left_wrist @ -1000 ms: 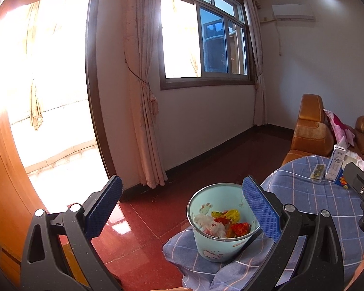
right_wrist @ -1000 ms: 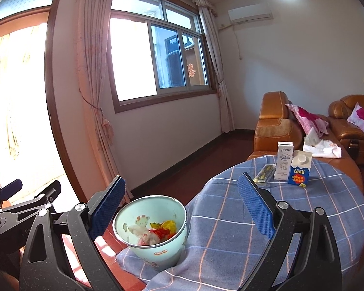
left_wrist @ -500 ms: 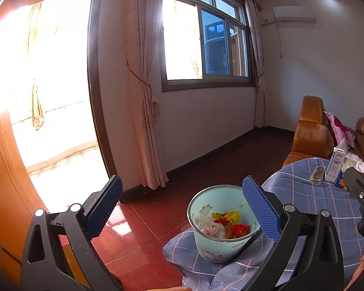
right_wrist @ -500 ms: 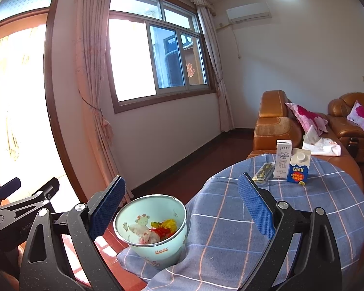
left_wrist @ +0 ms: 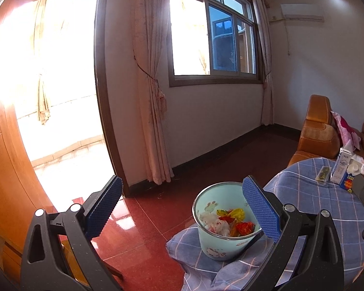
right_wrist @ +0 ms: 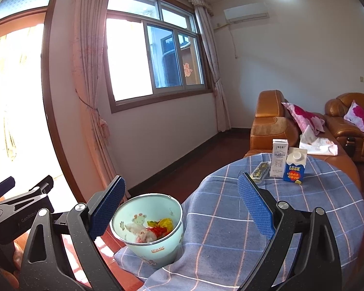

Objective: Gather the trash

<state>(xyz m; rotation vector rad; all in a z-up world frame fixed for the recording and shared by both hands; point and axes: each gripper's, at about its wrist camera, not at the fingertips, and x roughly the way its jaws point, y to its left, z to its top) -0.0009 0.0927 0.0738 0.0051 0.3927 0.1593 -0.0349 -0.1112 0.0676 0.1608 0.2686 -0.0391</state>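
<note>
A pale green bucket (left_wrist: 220,242) with cartoon prints stands at the near edge of a round table with a blue checked cloth (left_wrist: 315,208). It holds crumpled trash, white, yellow and red (left_wrist: 230,222). It also shows in the right wrist view (right_wrist: 155,247). Far on the table stand a white carton (right_wrist: 279,158), a blue carton (right_wrist: 295,168) and a flat dark wrapper (right_wrist: 260,169). My left gripper (left_wrist: 182,208) is open and empty, above and left of the bucket. My right gripper (right_wrist: 182,206) is open and empty, above the bucket and cloth.
Red tiled floor (left_wrist: 145,242) lies left of the table. Orange leather sofas (right_wrist: 271,118) with pink cushions stand behind it. A bright doorway (left_wrist: 60,97), curtains and a window fill the far wall. The left gripper's body (right_wrist: 17,208) shows at the right view's left edge.
Both views have shifted very slightly; the grippers stay open and the bucket and cartons have not moved.
</note>
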